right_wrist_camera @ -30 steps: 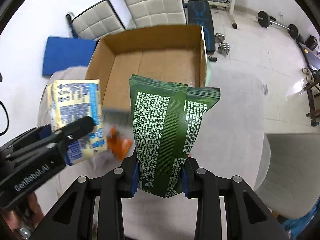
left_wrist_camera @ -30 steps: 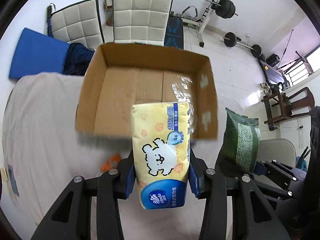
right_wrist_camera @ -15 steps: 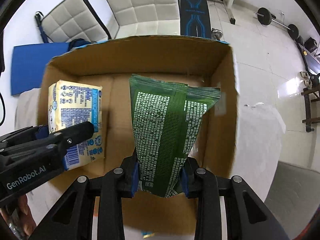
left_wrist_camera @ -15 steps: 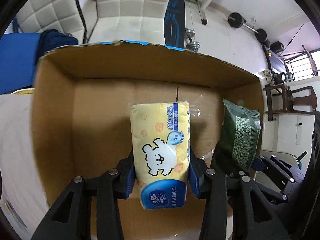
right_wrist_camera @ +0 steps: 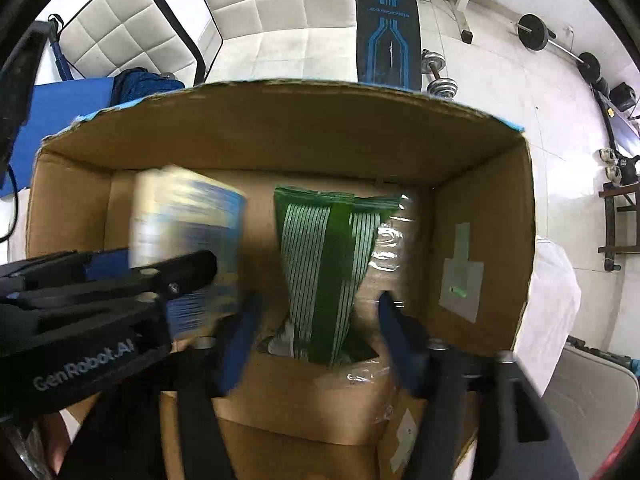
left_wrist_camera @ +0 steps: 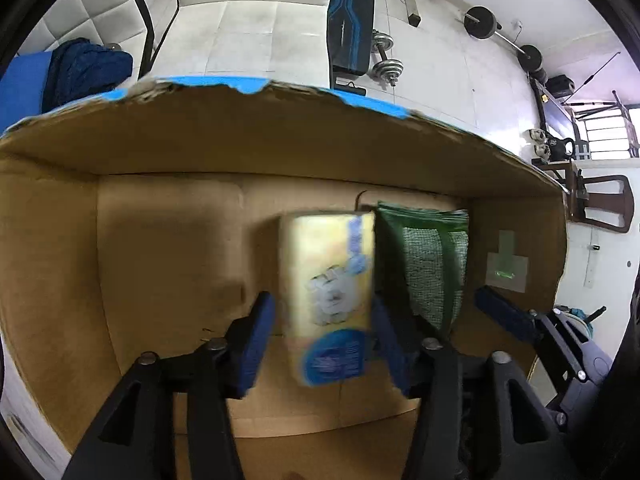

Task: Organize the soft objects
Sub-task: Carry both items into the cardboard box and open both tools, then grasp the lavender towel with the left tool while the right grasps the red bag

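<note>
Both grippers are inside the cardboard box (left_wrist_camera: 280, 148). My left gripper (left_wrist_camera: 324, 336) is open; the yellow tissue pack (left_wrist_camera: 328, 292) sits blurred between its spread blue fingers, apart from the pads. My right gripper (right_wrist_camera: 320, 332) is open too; the green packet (right_wrist_camera: 328, 264) stands blurred between its fingers, its lower end on the box floor. The green packet also shows in the left wrist view (left_wrist_camera: 428, 264), right of the tissue pack. The tissue pack shows at the left in the right wrist view (right_wrist_camera: 188, 232), behind the left gripper's body.
The box walls (right_wrist_camera: 480, 240) rise close on all sides. Beyond the far wall are white padded chairs (right_wrist_camera: 260, 12), a blue mat (right_wrist_camera: 52, 108), a weight bench (right_wrist_camera: 386, 24) and dumbbells (right_wrist_camera: 440, 76). A white cloth (right_wrist_camera: 556, 280) lies right of the box.
Both grippers moved deeper into the box and opened. The tissue pack and the green packet, gripped before, are now loose and dropping between the fingers.
</note>
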{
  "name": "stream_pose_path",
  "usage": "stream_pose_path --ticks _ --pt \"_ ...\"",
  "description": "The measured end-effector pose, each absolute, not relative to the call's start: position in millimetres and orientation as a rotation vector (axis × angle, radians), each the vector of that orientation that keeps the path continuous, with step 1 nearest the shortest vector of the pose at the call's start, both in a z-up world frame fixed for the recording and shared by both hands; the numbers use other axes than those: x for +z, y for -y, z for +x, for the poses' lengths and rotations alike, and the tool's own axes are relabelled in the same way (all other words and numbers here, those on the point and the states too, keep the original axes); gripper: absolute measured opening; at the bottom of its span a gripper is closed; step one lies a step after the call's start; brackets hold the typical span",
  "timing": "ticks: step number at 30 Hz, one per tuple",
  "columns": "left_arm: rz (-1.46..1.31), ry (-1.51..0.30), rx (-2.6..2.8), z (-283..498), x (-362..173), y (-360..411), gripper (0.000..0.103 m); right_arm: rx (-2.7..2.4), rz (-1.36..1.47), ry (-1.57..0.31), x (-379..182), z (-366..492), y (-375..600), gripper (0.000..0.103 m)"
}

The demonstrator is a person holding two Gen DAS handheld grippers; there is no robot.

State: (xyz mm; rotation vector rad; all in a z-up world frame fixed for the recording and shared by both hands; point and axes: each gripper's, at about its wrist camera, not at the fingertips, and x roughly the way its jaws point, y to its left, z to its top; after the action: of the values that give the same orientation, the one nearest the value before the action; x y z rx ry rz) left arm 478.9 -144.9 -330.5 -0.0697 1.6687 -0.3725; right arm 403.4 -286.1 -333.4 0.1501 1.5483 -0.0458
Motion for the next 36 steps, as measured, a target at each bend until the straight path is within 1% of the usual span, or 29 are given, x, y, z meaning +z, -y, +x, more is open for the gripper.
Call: stream_pose_path --ticks 3,6,7,8,9,10,11,12,13,14,15,22,30,36 --pt "-0.044 -1.635 -0.376 477.6 -321.4 144.1 0.066 -0.052 0.152 -1.545 -328.2 401.3 286.0 0.067" --pt "-0.04 -1.609 -0.372 474.7 -310.7 138.3 0.068 -0.061 0.154 -1.547 -323.1 395.7 286.3 0.067" --pt "-0.034 -1.6 -0.369 474.8 -308.3 135.8 0.071 -0.067 0.151 -1.552 -325.1 397.9 289.7 0.067" --pt "-0.025 -1.589 -0.365 472.6 -303.7 133.7 0.075 -0.069 0.156 -1.552 -323.7 396.1 291.0 0.067" --pt "-0.015 -1.581 -0.358 471.8 -301.8 131.0 0.084 -0.069 0.157 -1.55 -322.5 394.1 292.6 0.068" --pt "-0.001 -1.567 -0.35 468.2 -297.0 128.9 0.091 -0.073 0.147 -1.551 -320.8 390.4 292.6 0.068" --pt "0.01 -1.551 -0.343 466.3 -293.0 128.7 0.092 -0.075 0.143 -1.549 -318.0 387.2 292.3 0.073" --pt "0.024 -1.535 -0.334 464.3 -289.4 126.6 0.094 -0.069 0.148 -1.544 -314.8 381.4 290.7 0.084" --pt "0.036 -1.515 -0.327 459.5 -284.5 124.0 0.098 -0.063 0.155 -1.542 -313.2 377.8 289.9 0.09" --pt "0.042 -1.502 -0.326 456.6 -280.7 121.0 0.1 -0.06 0.166 -1.539 -311.6 372.9 289.2 0.099" --pt "0.047 -1.49 -0.321 452.2 -278.0 117.7 0.101 -0.056 0.181 -1.529 -307.7 366.0 287.8 0.103" --pt "0.038 -1.404 -0.31 411.1 -250.4 96.6 0.102 -0.087 0.189 -1.453 -278.6 320.0 274.8 0.103" --pt "0.051 -1.276 -0.264 363.8 -207.4 77.6 0.102 -0.131 0.149 -1.342 -224.6 268.9 255.7 0.103" --pt "0.078 -1.2 -0.234 328.0 -176.6 71.6 0.102 -0.139 0.159 -1.292 -196.7 237.8 255.1 0.103"
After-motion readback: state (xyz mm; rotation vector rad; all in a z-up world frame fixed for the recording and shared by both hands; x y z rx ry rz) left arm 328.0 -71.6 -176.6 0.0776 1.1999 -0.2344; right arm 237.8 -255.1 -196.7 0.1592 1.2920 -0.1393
